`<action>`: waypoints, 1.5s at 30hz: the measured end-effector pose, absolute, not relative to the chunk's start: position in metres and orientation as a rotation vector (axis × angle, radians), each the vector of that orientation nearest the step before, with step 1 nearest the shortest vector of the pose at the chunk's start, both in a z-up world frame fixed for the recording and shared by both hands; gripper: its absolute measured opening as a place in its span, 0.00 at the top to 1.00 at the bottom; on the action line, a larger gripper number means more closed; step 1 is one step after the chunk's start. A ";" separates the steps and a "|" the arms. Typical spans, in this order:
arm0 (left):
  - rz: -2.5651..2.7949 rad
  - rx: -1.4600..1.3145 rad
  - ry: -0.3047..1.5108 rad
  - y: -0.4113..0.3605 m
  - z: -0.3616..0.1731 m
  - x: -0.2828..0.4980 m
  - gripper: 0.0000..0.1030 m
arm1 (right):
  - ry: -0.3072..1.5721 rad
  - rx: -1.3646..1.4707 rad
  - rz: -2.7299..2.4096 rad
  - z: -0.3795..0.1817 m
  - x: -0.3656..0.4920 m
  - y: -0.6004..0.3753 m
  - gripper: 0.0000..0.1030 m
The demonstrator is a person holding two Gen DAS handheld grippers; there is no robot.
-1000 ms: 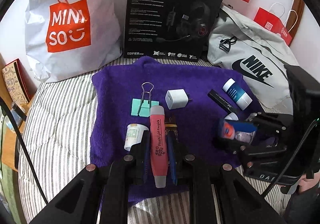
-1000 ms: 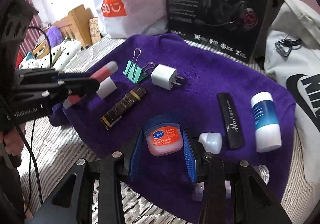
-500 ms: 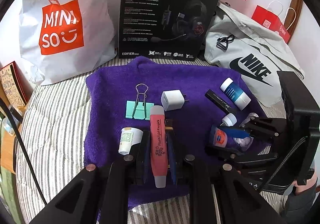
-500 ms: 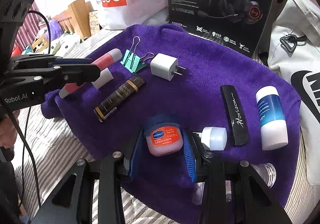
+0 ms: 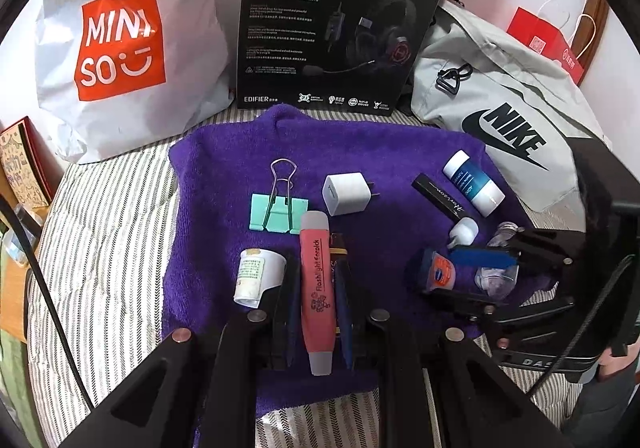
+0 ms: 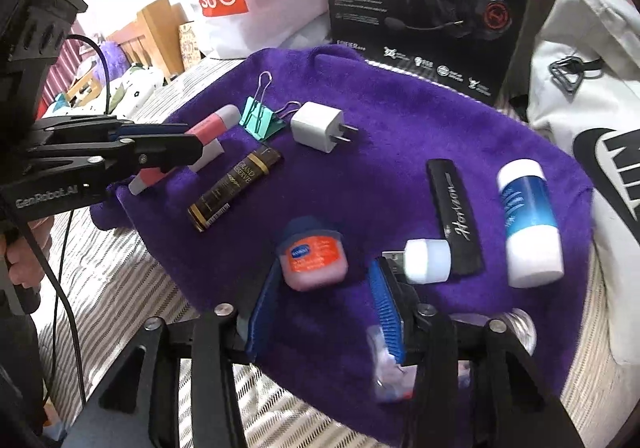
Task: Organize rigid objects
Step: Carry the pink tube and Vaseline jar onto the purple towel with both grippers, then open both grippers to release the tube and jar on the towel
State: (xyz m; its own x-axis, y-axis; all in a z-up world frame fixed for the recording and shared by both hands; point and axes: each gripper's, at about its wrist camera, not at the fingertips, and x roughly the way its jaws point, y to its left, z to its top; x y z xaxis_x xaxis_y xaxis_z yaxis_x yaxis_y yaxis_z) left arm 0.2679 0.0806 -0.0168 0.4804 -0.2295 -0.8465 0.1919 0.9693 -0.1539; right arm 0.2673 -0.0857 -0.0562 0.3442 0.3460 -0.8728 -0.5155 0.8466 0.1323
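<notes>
A purple towel (image 5: 240, 152) carries the small items. My left gripper (image 5: 316, 268) is shut on a pink tube (image 5: 318, 288) printed "Flashlight Earpick", held just above the towel; the pink tube (image 6: 208, 128) also shows at the left of the right wrist view. An orange-lidded balm jar (image 6: 314, 260) lies on the towel between the tips of my right gripper (image 6: 324, 268), which is open, its blue pads clear of the jar. On the towel lie a teal binder clip (image 5: 280, 212), a white charger (image 5: 346, 194), a brown bar (image 6: 236, 184), a black bar (image 6: 456, 212) and a blue-white bottle (image 6: 528, 220).
A white USB light (image 6: 428, 260) sits just right of the right fingers, and a small clear bottle (image 5: 496, 276) under them. A white tube (image 5: 256, 276) lies beside the left finger. A Miniso bag (image 5: 120, 40), headset box (image 5: 336, 20) and Nike bag (image 5: 500, 104) line the back.
My right gripper's jaws have spread and let go of the balm jar, which now rests at their tips. The left gripper still holds the pink tube and has barely shifted.
</notes>
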 end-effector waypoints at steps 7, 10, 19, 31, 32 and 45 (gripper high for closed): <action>-0.294 -0.019 1.059 0.060 -0.023 0.276 0.84 | 1.022 -0.186 0.515 -0.032 0.250 -0.103 0.53; -0.312 -0.002 1.076 0.046 -0.029 0.281 0.84 | 1.003 -0.177 0.465 -0.023 0.241 -0.115 0.53; -0.323 0.056 1.123 0.017 -0.052 0.291 0.84 | 0.978 -0.146 0.358 -0.011 0.218 -0.155 0.53; -0.306 0.130 1.115 0.008 -0.052 0.293 0.84 | 0.965 -0.093 0.345 -0.005 0.201 -0.170 0.53; -0.306 0.131 1.115 0.008 -0.052 0.292 0.82 | 0.964 -0.092 0.345 -0.004 0.200 -0.171 0.53; -0.280 0.160 1.063 0.002 -0.030 0.255 0.50 | 0.946 -0.016 0.263 0.012 0.173 -0.195 0.48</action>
